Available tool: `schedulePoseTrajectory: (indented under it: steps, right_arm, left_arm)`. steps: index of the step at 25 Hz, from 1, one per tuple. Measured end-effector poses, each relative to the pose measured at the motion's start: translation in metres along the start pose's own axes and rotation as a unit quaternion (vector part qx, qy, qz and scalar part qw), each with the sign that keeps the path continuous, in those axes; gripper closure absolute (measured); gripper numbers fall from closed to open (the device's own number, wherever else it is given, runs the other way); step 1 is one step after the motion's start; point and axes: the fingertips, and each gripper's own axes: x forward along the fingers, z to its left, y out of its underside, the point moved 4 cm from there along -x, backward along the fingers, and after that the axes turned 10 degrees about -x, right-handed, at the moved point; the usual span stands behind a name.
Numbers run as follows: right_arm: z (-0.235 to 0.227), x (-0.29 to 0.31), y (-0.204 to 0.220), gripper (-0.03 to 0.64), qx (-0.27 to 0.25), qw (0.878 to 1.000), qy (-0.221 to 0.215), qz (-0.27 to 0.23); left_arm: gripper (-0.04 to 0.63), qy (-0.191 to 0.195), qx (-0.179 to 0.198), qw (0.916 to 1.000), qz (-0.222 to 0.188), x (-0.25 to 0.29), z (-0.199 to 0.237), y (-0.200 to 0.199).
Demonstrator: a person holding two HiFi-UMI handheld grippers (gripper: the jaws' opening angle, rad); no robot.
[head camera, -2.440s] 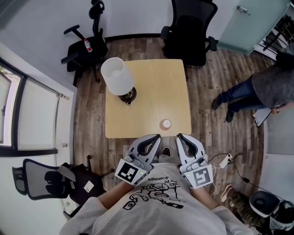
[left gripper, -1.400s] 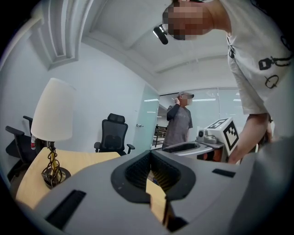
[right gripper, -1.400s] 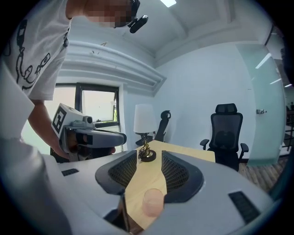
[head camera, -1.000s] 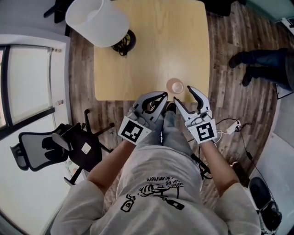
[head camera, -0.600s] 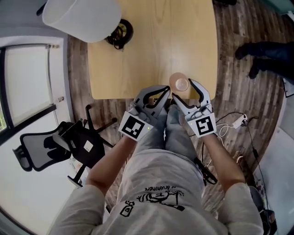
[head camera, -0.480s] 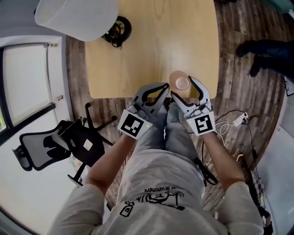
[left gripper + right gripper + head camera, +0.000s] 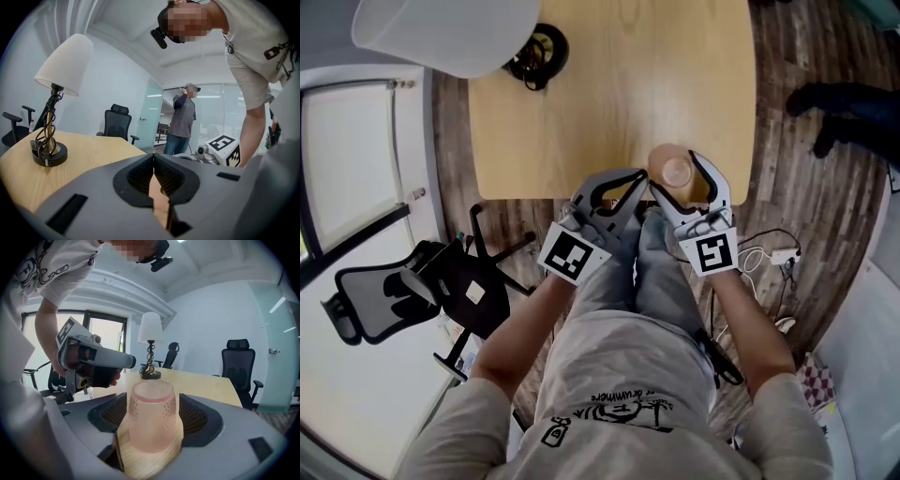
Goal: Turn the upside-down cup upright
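Note:
A pink, dimpled, see-through cup (image 7: 674, 171) (image 7: 152, 416) stands upside down on the wooden table (image 7: 609, 103), close to its front edge. My right gripper (image 7: 677, 180) (image 7: 153, 414) is open. Its jaws have just been opening and stand on either side of the cup, with a small gap showing at each pad. My left gripper (image 7: 636, 178) (image 7: 153, 161) is shut with nothing in it. It sits at the table's front edge, just left of the cup and apart from it.
A table lamp with a white shade (image 7: 450, 28) (image 7: 56, 93) (image 7: 150, 348) stands at the table's far left corner. An office chair (image 7: 403, 291) is on the floor to the left, and black chairs (image 7: 239, 362) are beyond the table. A person (image 7: 185, 117) stands off to the right.
Both grippers came forward and down to the table's front edge. The right jaws widened and now stand around the cup. The left jaws stayed shut.

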Motion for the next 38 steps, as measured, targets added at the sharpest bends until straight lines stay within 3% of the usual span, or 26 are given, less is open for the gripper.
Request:
schedulePoseTrajectory:
  steps: [10, 19, 25, 38]
  right_arm:
    - [-0.004, 0.003, 0.001, 0.295, -0.005, 1.0, 0.002, -0.005]
    - [-0.008, -0.009, -0.024, 0.296, -0.025, 1.0, -0.009, -0.007]
    - [-0.02, -0.024, -0.072, 0.296, 0.038, 0.996, 0.022, -0.073]
    - [-0.037, -0.077, -0.19, 0.296, 0.034, 0.991, 0.025, -0.125]
  left_arm:
    - [0.584, -0.007, -0.009, 0.9999, 0.001, -0.003, -0.001, 0.006]
    - [0.584, -0.01, -0.007, 0.9997, -0.02, -0.011, -0.008, -0.016]
    - [0.584, -0.014, -0.021, 0.9988, -0.043, -0.022, -0.016, -0.043]
    - [0.584, 0.012, -0.02, 0.9962, -0.083, -0.05, -0.06, -0.125]
